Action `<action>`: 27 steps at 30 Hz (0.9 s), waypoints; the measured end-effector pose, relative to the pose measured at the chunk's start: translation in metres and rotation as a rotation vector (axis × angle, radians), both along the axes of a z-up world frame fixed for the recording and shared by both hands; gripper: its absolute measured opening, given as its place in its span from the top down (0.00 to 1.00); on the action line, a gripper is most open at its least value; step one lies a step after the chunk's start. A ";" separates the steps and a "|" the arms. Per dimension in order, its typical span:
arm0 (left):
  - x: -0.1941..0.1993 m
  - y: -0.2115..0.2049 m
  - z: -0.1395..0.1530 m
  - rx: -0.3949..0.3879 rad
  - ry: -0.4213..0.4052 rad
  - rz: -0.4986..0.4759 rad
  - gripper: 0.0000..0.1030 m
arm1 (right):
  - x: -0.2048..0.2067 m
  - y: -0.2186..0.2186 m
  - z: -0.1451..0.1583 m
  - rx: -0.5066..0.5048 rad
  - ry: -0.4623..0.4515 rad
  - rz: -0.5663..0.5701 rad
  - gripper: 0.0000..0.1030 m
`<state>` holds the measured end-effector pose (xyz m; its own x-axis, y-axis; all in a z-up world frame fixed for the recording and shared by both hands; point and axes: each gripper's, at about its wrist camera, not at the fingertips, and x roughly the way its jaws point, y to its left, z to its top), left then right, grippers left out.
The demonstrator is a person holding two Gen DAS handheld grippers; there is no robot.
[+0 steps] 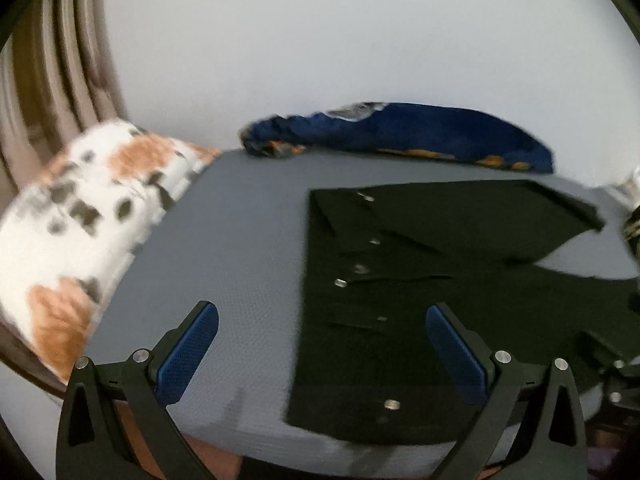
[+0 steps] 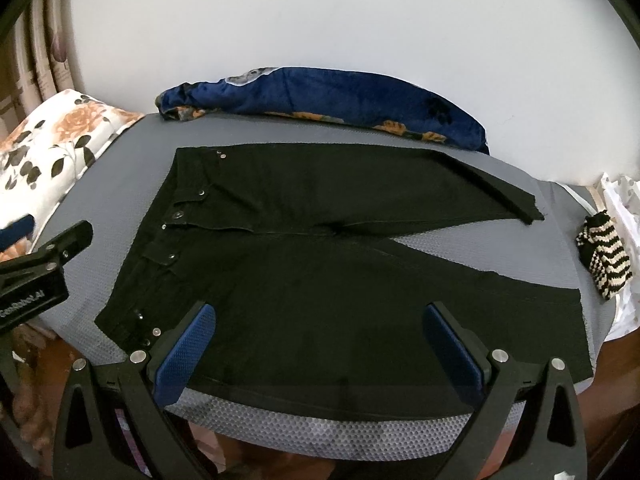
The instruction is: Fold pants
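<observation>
Zero folds done so far. Left wrist view: your left gripper (image 1: 322,344) hovers jaws wide, empty, over the waistband end of the pants (image 1: 420,280) near the table's (image 1: 240,240) front edge. Right wrist view: your right gripper (image 2: 320,344) is equally wide, empty, above the near leg; pants (image 2: 320,240) lie flat, legs splayed. Every fold remains.

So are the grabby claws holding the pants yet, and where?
No. Both the left gripper and right gripper are open and empty, and the black pants lie flat, unheld.

A home bedroom: floral pillow (image 2: 60,148), curtains (image 1: 52,80), velvet blanket (image 2: 328,100)
</observation>
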<state>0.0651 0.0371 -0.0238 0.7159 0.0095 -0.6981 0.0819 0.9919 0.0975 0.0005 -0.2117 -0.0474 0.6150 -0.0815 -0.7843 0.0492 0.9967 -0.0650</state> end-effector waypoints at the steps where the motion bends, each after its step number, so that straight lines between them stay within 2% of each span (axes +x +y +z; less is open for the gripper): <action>1: -0.001 -0.002 0.002 0.022 -0.006 0.006 0.00 | 0.000 0.000 0.000 -0.001 0.001 0.002 0.00; 4: 0.001 -0.007 0.006 0.036 0.006 0.001 0.00 | 0.001 0.001 0.000 -0.004 0.000 0.006 0.00; 10: -0.003 -0.010 0.019 0.053 -0.044 0.010 0.00 | -0.001 -0.001 0.003 0.008 -0.012 0.001 0.00; 17: 0.012 -0.010 0.015 0.093 -0.034 -0.010 0.00 | 0.003 -0.004 -0.001 0.040 -0.008 0.010 0.00; 20: 0.036 0.000 0.003 0.080 0.001 -0.074 0.00 | 0.008 -0.005 -0.005 0.059 0.007 0.020 0.00; 22: 0.062 0.009 -0.008 0.069 0.058 -0.122 0.00 | 0.011 -0.007 -0.007 0.059 0.008 0.020 0.00; 24: 0.088 0.019 -0.017 0.081 0.070 -0.140 0.00 | 0.013 -0.009 -0.010 0.055 0.012 0.016 0.00; 27: 0.129 0.027 -0.028 0.027 0.101 -0.266 0.02 | 0.022 -0.014 -0.020 0.062 0.037 0.002 0.00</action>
<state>0.1938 0.0641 -0.0516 0.6228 -0.1496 -0.7680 0.3495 0.9314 0.1020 0.0227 -0.2261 -0.0672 0.5858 -0.0311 -0.8099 0.0458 0.9989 -0.0052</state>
